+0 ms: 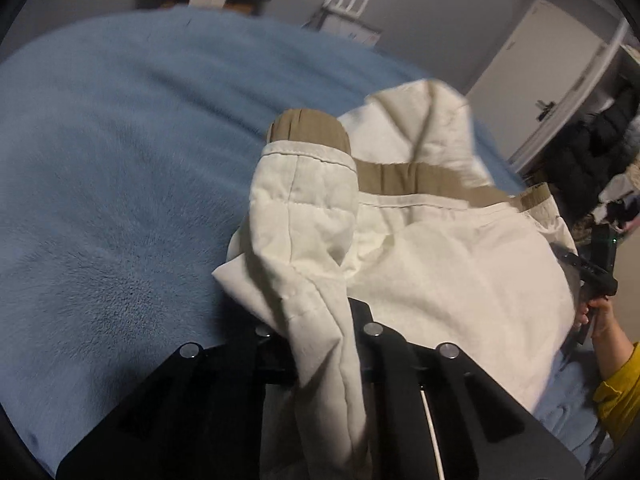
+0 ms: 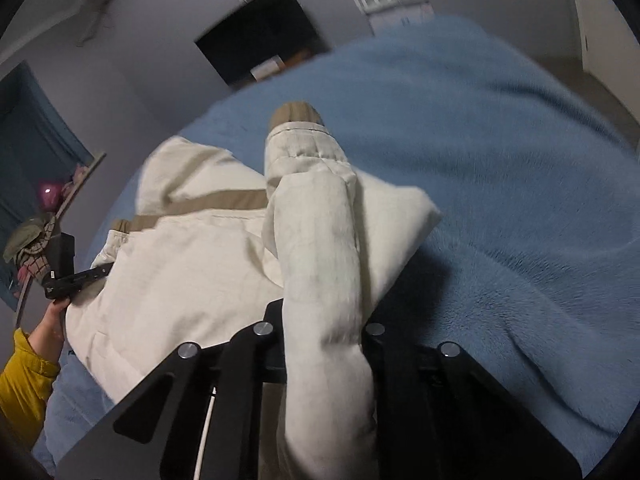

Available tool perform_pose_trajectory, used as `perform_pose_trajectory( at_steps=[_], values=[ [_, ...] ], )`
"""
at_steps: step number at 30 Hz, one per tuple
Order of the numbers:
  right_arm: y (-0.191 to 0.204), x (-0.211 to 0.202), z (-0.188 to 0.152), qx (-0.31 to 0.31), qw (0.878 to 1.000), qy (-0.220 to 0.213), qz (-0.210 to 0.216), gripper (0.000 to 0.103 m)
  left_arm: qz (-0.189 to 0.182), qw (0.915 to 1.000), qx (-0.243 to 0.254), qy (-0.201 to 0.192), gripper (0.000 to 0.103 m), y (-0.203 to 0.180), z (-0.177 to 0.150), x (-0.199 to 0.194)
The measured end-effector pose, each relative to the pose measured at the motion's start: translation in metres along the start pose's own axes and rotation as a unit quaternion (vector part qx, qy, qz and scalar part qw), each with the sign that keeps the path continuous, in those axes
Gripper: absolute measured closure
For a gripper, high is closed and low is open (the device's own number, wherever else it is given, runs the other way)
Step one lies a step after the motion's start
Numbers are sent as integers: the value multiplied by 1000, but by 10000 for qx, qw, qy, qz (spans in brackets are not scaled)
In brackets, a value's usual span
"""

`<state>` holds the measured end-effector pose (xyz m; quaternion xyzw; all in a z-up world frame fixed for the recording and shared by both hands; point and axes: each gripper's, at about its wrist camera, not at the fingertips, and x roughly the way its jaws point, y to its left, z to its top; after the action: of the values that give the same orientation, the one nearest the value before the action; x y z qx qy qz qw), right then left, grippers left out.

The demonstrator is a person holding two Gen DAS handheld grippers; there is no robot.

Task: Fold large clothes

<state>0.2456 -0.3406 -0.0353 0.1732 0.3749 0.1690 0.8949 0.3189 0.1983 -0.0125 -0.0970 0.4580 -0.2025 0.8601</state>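
Blue fleece blanket (image 1: 120, 168) spreads ahead of both tools. Cream jacket (image 1: 460, 280) lies on it between them. Left hand-held gripper (image 1: 320, 320) is clamped on one tan-cuffed sleeve (image 1: 304, 208); right hand-held gripper (image 2: 324, 320) is clamped on the other sleeve (image 2: 316, 216).

A fuzzy blue blanket (image 1: 120, 168) covered the bed. Beyond it stood a grey wall (image 1: 420, 8), a white door (image 1: 532, 80) and a dark screen (image 2: 260, 36).
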Motion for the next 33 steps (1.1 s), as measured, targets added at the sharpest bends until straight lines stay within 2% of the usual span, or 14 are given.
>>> perform_pose_trajectory(
  at_steps=[3,10,13,15,17,18,21,23,26,30,31,32,33],
  values=[
    [8,-30,-5,-35,9996,-265,91,94,-309,9994,-3,-181,93,-12,0,-24],
    [2,-111,-14,137,9968,-748,238,94,-948,9938,452,-363,93,-60,-16,-75],
    [-3,-143,-15,257,9968,-707,261,94,-1327,9895,504,-280,93,-83,-27,-82],
    [-10,-160,-19,307,9974,-610,219,94,-1521,9878,342,-28,93,-87,-33,-66],
    [-25,-165,-23,482,9977,-421,227,94,-1457,9885,341,239,92,-89,-34,-42],
    [-34,-160,-29,554,9979,-305,140,94,-1305,9897,407,416,92,-88,-39,-25],
    [-57,-123,-42,792,9967,55,-137,94,-942,9922,282,771,92,-73,-48,15],
    [-75,-108,-50,992,9947,112,-238,92,-870,9925,151,849,91,-62,-46,31],
    [-102,-88,-60,1444,9892,190,-177,88,-893,9914,23,951,87,-55,-50,38],
    [-107,-82,-63,1539,9875,225,-269,84,-668,9928,146,981,83,-72,-60,32],
    [-104,-83,-61,1490,9880,238,-321,81,-604,9934,174,962,79,-73,-60,33],
    [-100,-85,-60,1441,9883,264,-428,75,-496,9941,226,934,77,-75,-60,30],
    [-94,-88,-59,1328,9889,294,-594,67,-280,9953,277,887,69,-77,-60,25]
  ],
)
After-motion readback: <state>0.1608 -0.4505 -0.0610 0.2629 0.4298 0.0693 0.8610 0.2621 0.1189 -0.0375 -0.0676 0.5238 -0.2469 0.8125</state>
